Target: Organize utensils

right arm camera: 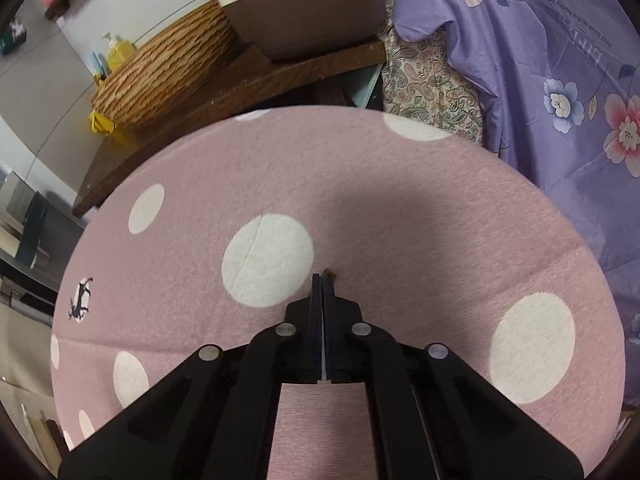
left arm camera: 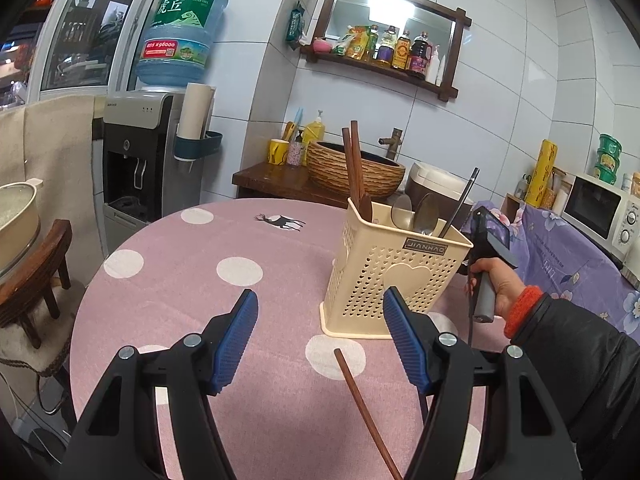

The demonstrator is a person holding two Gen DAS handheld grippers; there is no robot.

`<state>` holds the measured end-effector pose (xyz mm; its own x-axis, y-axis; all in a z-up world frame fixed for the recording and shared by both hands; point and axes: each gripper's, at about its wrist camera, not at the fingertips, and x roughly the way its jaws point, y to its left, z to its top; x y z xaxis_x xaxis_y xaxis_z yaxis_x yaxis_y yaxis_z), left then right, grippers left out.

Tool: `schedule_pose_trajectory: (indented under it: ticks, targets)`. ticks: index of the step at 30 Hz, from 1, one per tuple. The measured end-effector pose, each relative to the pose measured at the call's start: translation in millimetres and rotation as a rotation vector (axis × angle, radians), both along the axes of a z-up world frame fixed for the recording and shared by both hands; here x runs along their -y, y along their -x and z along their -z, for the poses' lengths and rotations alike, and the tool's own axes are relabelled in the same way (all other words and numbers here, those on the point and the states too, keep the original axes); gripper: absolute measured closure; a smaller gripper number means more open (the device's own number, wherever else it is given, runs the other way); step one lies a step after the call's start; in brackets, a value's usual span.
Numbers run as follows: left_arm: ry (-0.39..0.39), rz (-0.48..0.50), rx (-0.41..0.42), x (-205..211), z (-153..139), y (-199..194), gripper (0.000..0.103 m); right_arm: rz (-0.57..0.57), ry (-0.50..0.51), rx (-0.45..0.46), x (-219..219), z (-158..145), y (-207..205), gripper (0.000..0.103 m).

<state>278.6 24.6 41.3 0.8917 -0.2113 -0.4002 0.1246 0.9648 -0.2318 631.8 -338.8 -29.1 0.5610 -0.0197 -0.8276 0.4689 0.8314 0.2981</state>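
A cream perforated utensil holder [left arm camera: 380, 276] stands on the pink dotted table [left arm camera: 200, 312]. It holds two brown chopsticks [left arm camera: 354, 160], two metal spoons [left arm camera: 414, 212] and a dark thin utensil [left arm camera: 460, 204]. One brown chopstick [left arm camera: 364, 408] lies on the table in front of the holder, between my left fingers. My left gripper [left arm camera: 320, 336] is open and empty above it. My right gripper [right arm camera: 322, 278] is shut over bare tablecloth [right arm camera: 400, 220], with a thin pale strip showing between the fingers; what it is cannot be told. In the left wrist view the right gripper's handle [left arm camera: 486, 264] is held to the right of the holder.
A wooden side table with a woven basin [left arm camera: 356, 168] and a rice cooker [right arm camera: 300, 4] stands behind the table. A water dispenser [left arm camera: 140, 152] is at the back left, a stool with a pot [left arm camera: 16, 216] at left, a purple floral cloth [right arm camera: 540, 80] and microwave [left arm camera: 604, 212] at right.
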Motion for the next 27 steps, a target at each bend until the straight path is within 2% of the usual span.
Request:
schedule_pose_trajectory:
  ticks: [3,5,9,12,16,22,27]
  targets:
    - [0.007,0.005,0.001,0.9,-0.2,0.7,0.038,0.016,-0.045,-0.017,10.5,1.8,1.6,0.102]
    - [0.011,0.008,0.004,1.5,-0.1,1.6,0.038,0.008,-0.147,-0.03,12.3,6.2,0.9,0.102]
    - [0.029,0.013,-0.008,0.5,2.8,0.1,0.038,0.021,-0.166,-0.049,0.5,6.7,-3.4,0.101]
    - [0.026,0.006,-0.015,-2.6,5.4,0.1,0.038,0.039,-0.148,-0.093,-6.6,11.6,-9.3,0.099]
    - [0.041,0.002,-0.024,-8.5,9.0,-0.4,0.038,0.054,-0.134,-0.098,-13.0,15.0,-12.2,0.088]
    - [0.044,0.014,-0.031,-9.0,12.2,-3.5,0.037,0.059,-0.067,-0.125,-25.5,13.6,-22.2,0.088]
    - [0.056,0.009,-0.046,-12.8,15.7,-4.8,0.037,0.021,0.033,-0.143,-33.0,12.4,-41.6,0.089]
